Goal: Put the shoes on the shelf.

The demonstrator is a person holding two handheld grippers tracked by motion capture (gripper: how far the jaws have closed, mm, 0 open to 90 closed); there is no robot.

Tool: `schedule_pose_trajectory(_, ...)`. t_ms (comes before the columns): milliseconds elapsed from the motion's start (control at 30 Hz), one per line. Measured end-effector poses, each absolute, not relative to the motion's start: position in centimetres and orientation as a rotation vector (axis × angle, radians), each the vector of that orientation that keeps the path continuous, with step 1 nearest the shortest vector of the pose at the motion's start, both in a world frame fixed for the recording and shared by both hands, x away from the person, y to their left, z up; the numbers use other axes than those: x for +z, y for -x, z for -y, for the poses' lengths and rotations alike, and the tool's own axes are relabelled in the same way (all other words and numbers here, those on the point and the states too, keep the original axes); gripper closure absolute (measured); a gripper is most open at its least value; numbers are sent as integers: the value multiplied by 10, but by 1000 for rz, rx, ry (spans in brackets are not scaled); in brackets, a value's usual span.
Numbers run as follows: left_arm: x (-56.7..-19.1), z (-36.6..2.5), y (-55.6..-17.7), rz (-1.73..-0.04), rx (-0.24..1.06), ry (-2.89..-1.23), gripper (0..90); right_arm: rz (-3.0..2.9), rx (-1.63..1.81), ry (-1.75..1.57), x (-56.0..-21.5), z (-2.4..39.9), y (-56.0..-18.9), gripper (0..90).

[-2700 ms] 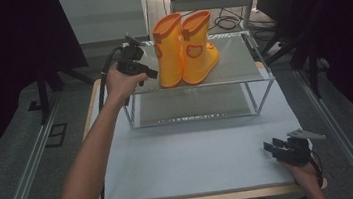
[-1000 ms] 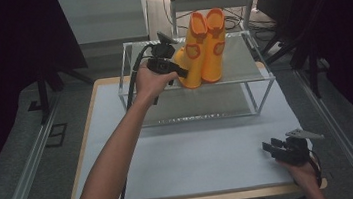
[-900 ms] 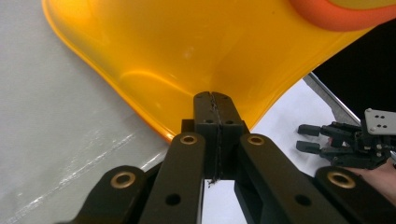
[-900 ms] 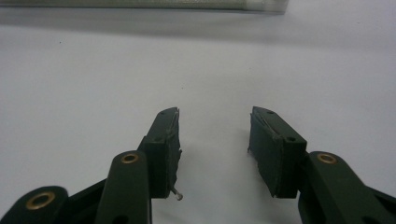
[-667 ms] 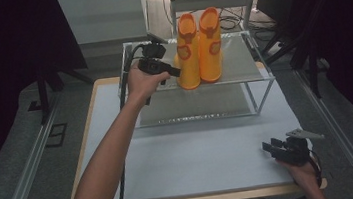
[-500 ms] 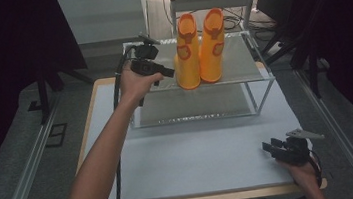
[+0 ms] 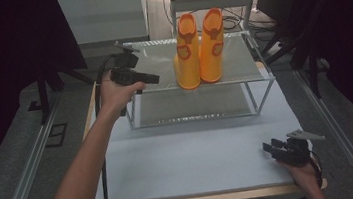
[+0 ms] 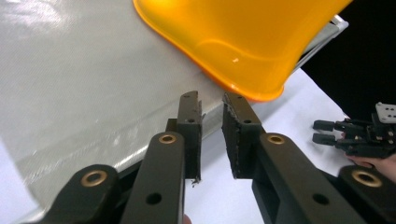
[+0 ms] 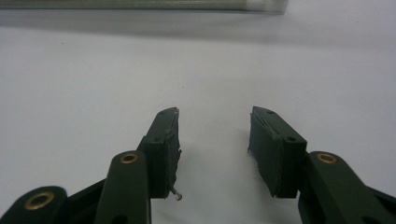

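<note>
We read the work as setting a pair of orange boots [image 7: 198, 49] on the top shelf of the wire rack [image 7: 254, 68], and it looks close to done: both boots stand upright, side by side and touching, near the front edge of the grey shelf. The rack stands on the white table [image 7: 190, 153]. What may remain is at most a small straightening; we cannot tell whether the toes sit square.

The left gripper [image 7: 151, 78] hangs just left of the boots, apart from them. Its jaws have just been opening, with nothing between them; we log it as released. The right gripper [image 7: 269, 148] rests low at the table's near right corner, well apart from the rack, jaws spread and empty.

View differences: the high view gives the whole layout and both boots. The left gripper view brings up the glossy orange boot wall [image 8: 243, 42] close above the left gripper's tips [image 8: 212, 109], with a clear gap between pads and boot, and the right gripper [image 8: 322, 131] farther off. The right gripper view confirms bare table between its pads [image 9: 268, 140].
</note>
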State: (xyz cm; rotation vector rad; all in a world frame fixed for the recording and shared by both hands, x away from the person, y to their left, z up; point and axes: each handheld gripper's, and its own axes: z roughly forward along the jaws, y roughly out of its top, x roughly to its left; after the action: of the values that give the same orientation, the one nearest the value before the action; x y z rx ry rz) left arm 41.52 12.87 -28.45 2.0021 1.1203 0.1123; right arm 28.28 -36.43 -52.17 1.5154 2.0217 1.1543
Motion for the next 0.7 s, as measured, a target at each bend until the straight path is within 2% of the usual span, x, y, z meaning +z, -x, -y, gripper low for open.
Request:
schedule_pose_trajectory(333,-298,-155,-391,-1092,103,-1979,702,-2025,1154,-1517,-521,364,-283,521)
schedule_pose_trajectory(700,-322,-185,-364,-1108,96,-1949,675,-2031,1150,-1516,-521,364,-284,520)
